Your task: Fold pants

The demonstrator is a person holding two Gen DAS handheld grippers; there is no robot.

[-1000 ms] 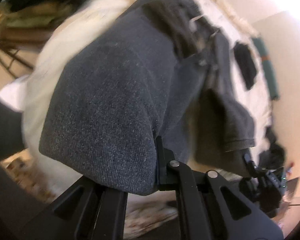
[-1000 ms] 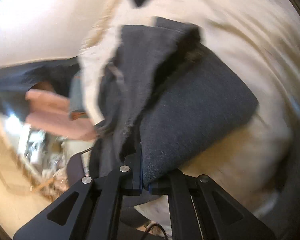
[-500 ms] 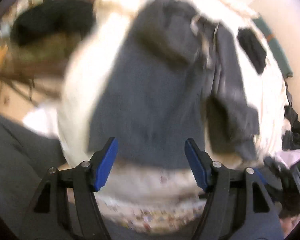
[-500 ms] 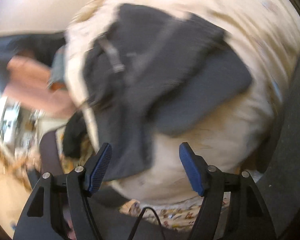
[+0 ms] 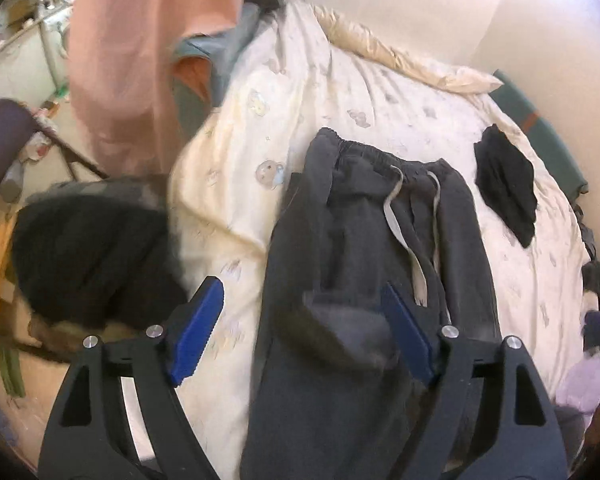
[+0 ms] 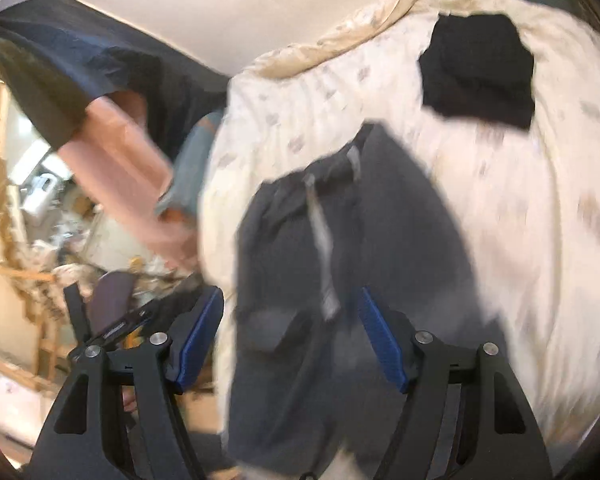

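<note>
Dark grey pants (image 5: pixel 380 248) lying folded on the bed (image 5: pixel 236 184), waistband at the far end. Left gripper (image 5: pixel 304 328) opening, nothing between its fingers; right gripper (image 6: pixel 292 340) released, hovering above pants.

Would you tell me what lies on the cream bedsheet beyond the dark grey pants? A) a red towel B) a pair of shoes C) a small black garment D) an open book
C: a small black garment lies on the cream bedsheet, apart from the dark grey pants.
</note>
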